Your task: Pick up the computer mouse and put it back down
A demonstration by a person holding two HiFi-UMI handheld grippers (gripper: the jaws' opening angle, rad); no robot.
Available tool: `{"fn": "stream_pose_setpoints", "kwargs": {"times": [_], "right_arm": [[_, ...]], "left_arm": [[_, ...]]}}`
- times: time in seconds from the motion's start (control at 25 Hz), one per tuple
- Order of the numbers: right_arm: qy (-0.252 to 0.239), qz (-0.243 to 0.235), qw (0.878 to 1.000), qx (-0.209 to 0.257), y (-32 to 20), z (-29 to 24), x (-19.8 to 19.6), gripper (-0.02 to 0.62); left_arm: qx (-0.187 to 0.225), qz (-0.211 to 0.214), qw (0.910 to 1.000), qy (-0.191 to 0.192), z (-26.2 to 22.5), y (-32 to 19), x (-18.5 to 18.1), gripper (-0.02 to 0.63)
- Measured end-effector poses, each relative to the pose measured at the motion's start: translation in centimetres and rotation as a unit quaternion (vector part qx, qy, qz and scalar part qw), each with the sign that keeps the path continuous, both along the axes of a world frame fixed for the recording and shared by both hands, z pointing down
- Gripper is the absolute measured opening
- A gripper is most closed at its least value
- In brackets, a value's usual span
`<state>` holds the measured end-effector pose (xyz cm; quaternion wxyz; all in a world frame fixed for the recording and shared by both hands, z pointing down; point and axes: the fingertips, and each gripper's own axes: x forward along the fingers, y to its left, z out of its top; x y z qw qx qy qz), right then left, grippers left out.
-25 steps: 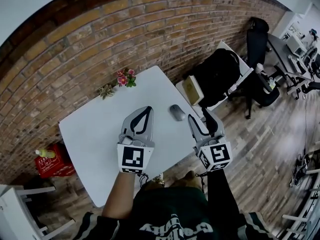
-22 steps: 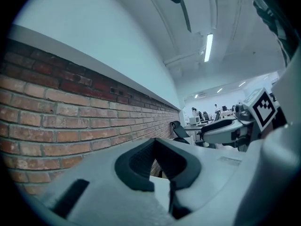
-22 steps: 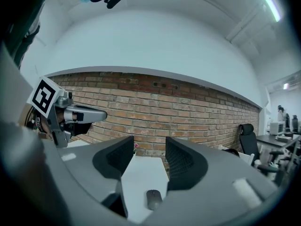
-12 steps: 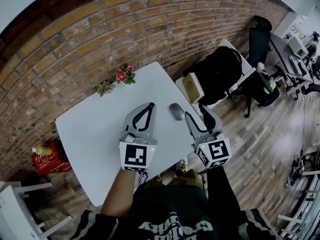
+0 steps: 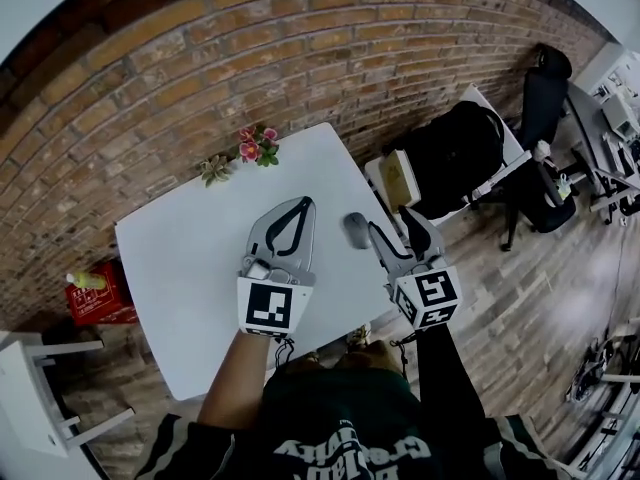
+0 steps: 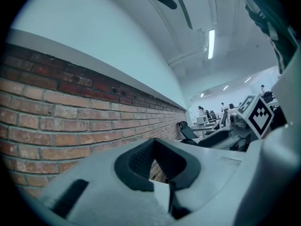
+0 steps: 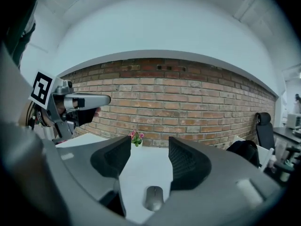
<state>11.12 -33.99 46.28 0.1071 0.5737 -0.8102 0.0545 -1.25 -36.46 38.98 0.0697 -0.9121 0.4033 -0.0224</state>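
i hold the right tongs (image 7: 149,158) low over the near right part of the white surface (image 5: 190,268), tipped a little downward. that way the computer mouse (image 7: 154,197) shows through the gap between the two dark pads. the jaws have just been opening and now stand apart with nothing between the pads. the mouse lies ahead of and below the tips, not yet within them. i judge the spread is meant to let the jaws pass down either side of the mouse before closing.

the mouse lies flat on the surface near its right edge. its long axis runs roughly along the line my right tongs point, which should let the pads meet its two long sides. in the head view it sits just beside the inner jaw's tip, slightly to the left. so i read the approach as nearly lined up but not finished, and the pickup has not begun.

the left tongs (image 5: 302,208) are closed and empty, tips together, held level over the middle of the surface. they sit off to the mouse's left, not touching it. i think they are simply kept out of the way, since one pair is enough here. a small bunch of pink flowers (image 5: 255,148) stands at the far edge by the brick wall, well apart from the mouse.
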Motion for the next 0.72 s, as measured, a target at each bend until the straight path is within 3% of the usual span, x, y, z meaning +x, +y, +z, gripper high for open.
{"fn": "stream_pose_setpoints", "kwargs": {"times": [0.28,0.72], "right_arm": [[0.009,-0.063,0.992,-0.113,-1.8,6.9,-0.2,0.319],[0.020,-0.090,0.966,-0.242,-3.5,17.6,-0.2,0.384]], "left_arm": [[-0.024,-0.049,0.9984,-0.014,1.5,-1.8,0.5,-0.002],[-0.048,-0.099,0.9932,-0.037,3.2,-3.1,0.6,-0.002]]}}
